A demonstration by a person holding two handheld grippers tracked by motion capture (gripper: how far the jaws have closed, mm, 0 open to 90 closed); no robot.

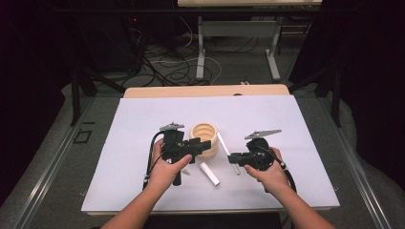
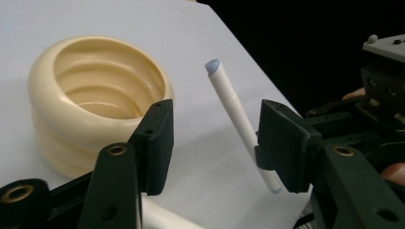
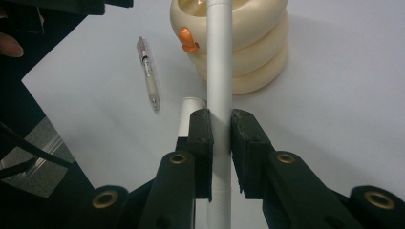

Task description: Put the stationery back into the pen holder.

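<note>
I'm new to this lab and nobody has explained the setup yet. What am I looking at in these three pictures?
A person holds a hand-worked gripper in each hand; there is no robot arm. The high view looks down on the white table. The other two pictures come from cameras riding on each gripper.

On the table are a cream ribbed holder, a white cap and a thin pen.

The right gripper is shut on a white marker. The left gripper is open, with nothing between its pads.

Lab, dark curtains [image 1: 28, 95], floor cables [image 1: 176, 67], white table [image 1: 143, 124]
</note>
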